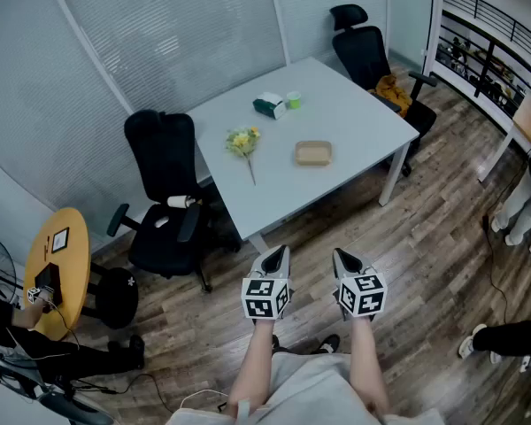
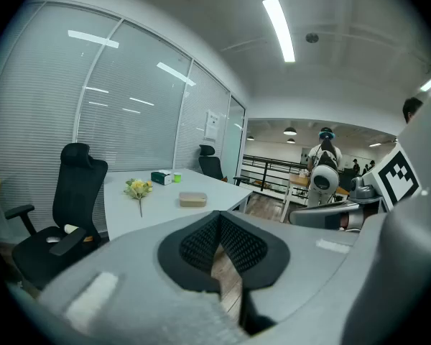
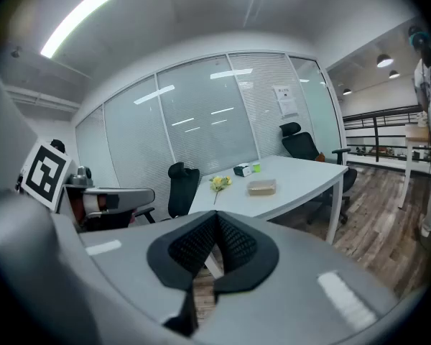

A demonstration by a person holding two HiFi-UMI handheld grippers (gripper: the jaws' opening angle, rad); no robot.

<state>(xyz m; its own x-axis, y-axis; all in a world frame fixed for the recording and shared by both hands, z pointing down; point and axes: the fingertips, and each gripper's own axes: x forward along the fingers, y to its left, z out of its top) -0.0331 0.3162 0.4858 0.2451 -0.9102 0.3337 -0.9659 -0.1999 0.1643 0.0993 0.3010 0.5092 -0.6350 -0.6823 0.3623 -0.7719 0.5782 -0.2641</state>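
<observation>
Low in the centre of the head view, the left gripper (image 1: pixel 280 253) and the right gripper (image 1: pixel 341 257) hang side by side over the brown wood-plank floor (image 1: pixel 425 255), each with its marker cube just below the jaws. In the left gripper view, the left gripper (image 2: pixel 219 218) has its black ribbed pads pressed together at the tips, with nothing between them. The right gripper view shows the same of the right gripper (image 3: pixel 217 218): jaws closed on each other and empty.

Just above both grippers in the frame stands the pale grey rectangular table (image 1: pixel 354 149), its near corner closest to the left gripper and not touched by either. On it, a yellow flower on a thin stem (image 1: pixel 242 142) lies left of centre, with a flat tan box (image 1: pixel 313 153) well apart to its right. Further up the tabletop sit a dark green and white carton (image 1: pixel 268 105) and, just beside it, a small bright green cup (image 1: pixel 294 99).

A black office chair (image 1: pixel 164 193) stands at the table's left edge.
</observation>
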